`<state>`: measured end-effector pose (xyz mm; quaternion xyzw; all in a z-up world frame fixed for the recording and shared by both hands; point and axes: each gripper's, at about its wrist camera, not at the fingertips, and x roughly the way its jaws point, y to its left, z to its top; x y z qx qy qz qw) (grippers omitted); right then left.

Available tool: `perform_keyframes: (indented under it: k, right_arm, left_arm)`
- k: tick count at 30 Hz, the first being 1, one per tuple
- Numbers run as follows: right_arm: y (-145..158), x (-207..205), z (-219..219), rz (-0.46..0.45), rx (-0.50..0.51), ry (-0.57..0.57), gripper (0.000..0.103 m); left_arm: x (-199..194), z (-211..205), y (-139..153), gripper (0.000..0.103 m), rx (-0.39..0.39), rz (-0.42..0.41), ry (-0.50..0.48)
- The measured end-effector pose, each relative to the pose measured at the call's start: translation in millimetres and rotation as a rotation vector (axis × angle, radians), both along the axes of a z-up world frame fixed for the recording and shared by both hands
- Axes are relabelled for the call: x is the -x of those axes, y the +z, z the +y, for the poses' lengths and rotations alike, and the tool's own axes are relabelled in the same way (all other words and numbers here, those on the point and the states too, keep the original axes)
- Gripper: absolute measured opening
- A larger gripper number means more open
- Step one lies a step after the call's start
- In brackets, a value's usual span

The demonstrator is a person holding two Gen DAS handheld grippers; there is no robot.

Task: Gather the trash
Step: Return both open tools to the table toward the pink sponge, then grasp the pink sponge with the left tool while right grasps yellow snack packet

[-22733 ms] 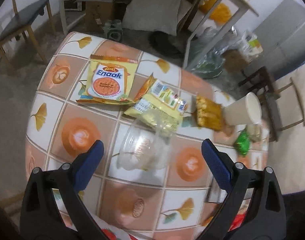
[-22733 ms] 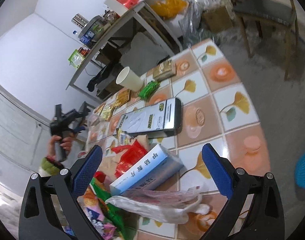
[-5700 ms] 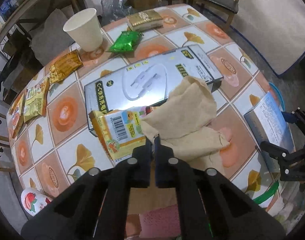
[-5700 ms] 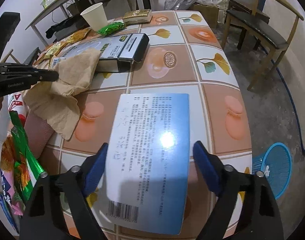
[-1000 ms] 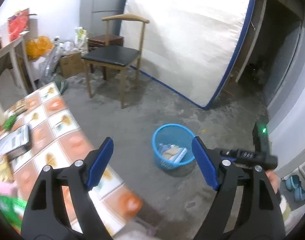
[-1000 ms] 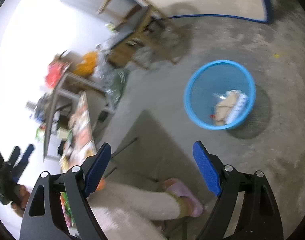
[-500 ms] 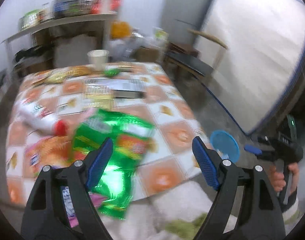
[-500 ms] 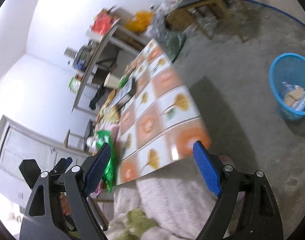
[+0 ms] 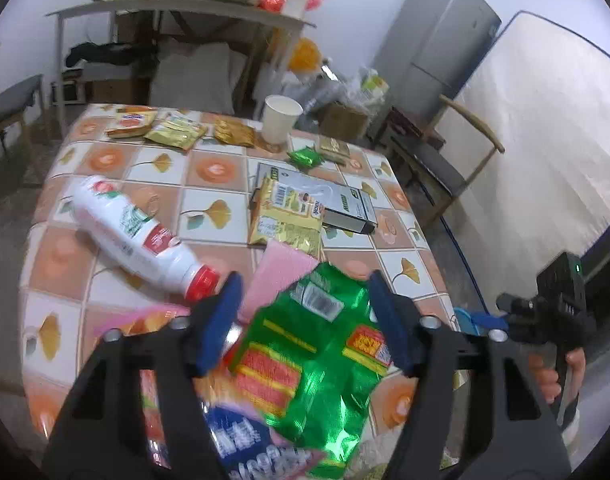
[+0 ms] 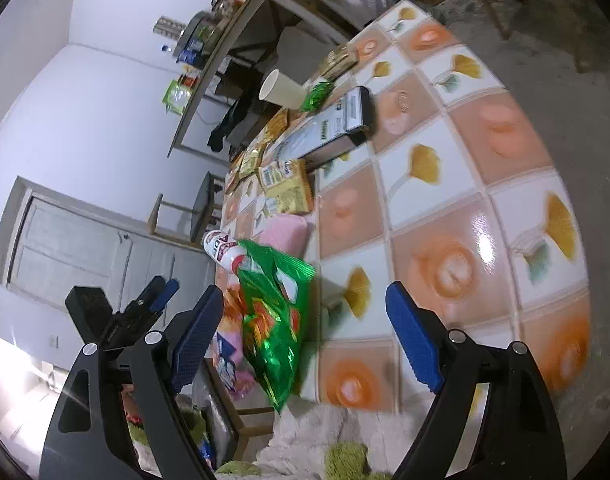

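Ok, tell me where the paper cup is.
In the left wrist view the paper cup stands upright at the table's far edge, between the gold snack packet and the small green wrapper.

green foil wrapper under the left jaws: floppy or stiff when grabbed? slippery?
Probably floppy: the green foil wrapper lies creased and buckled, one end hanging past the table edge in the right wrist view. Likely slick, given its glossy, glaring foil. Probably light, as it looks flat and empty. The left gripper jaws are closing with the wrapper between them, not yet pressing.
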<state>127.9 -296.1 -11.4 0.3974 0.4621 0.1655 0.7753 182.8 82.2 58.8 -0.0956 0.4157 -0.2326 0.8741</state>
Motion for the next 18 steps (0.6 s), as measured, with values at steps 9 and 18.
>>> perform_keyframes:
  k: [9, 18]
  right_arm:
    - [-14.7, -114.8, 27.0, 0.007, -0.073, 0.172, 0.072]
    - [-52.2, -185.9, 75.1, 0.049, -0.023, 0.328, 0.071]
  left_arm:
    - [-92.5, -37.2, -50.2, 0.039, -0.137, 0.261, -0.181]
    - [-139.1, -62.5, -90.4, 0.058, -0.285, 0.435, -0.346]
